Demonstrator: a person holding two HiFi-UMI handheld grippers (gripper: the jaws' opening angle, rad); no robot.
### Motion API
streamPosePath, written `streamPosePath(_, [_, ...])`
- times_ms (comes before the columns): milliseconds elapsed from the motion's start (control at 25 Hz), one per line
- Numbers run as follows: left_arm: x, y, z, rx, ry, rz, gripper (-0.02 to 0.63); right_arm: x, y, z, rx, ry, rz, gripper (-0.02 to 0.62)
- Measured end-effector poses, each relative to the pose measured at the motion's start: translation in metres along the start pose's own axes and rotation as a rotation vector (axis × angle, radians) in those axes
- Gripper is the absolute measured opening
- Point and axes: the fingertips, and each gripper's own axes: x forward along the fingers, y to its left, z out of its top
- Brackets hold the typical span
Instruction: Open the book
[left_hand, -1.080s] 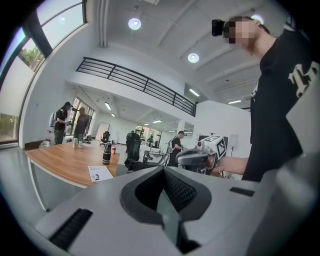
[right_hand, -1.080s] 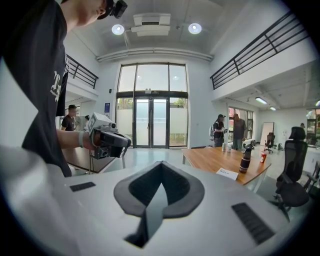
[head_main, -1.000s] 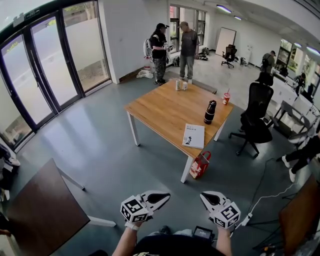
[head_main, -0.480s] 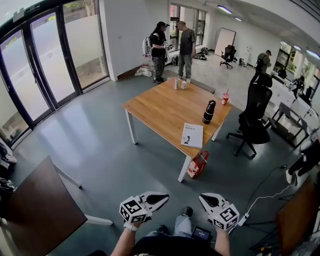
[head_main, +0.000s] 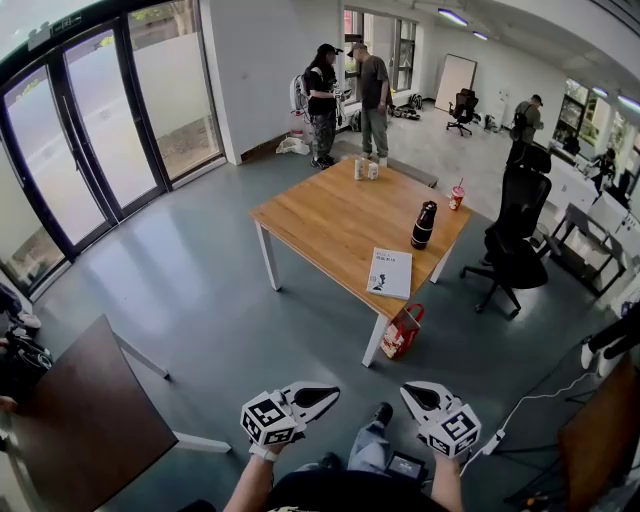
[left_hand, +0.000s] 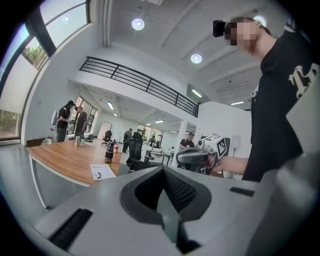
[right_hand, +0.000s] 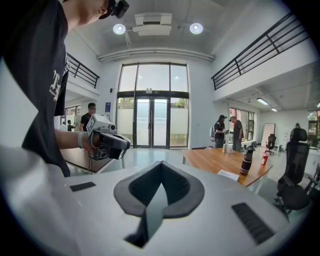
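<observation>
Head view: the book (head_main: 390, 272) lies closed and flat on the wooden worktop (head_main: 320, 215), right of centre in the frame, near the worktop's lower right edge. Its long axis runs roughly up and down the frame, leaning slightly to the right at the top. The cover faces up, with its printed heading at the end toward the top of the frame. A dark bottle (head_main: 423, 224) stands upright just above the book (apart from it). A red bag (head_main: 402, 331) sits on the floor below that edge.

The left hand-held gripper (head_main: 318, 396) and the right hand-held gripper (head_main: 418, 398) are at the bottom centre of the frame, over the floor and well apart from the book, tips turned toward each other.

Left gripper view: the jaws are pressed together with nothing between them; the book (left_hand: 103, 171) shows at left.

Right gripper view: the jaws are likewise pressed together and empty.
</observation>
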Motion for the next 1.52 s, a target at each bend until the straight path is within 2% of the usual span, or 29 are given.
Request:
streamPosePath(280, [0.017, 0.004, -0.006, -0.009, 0.012, -0.005, 0.006, -0.001, -0.016, -0.023, 0.030, 0.034, 0.001, -0.012])
streamPosePath(880, [0.050, 0.022, 0.000, -0.018, 0.030, -0.007, 0.006, 0.012, -0.054, -0.026, 0.050, 0.038, 0.023, -0.012])
streamPosePath(1520, [0.079, 0.081, 0.025, -0.042, 0.030, 0.022, 0.006, 0.058, -0.114, -0.003, 0.033, 0.045, 0.050, -0.012])
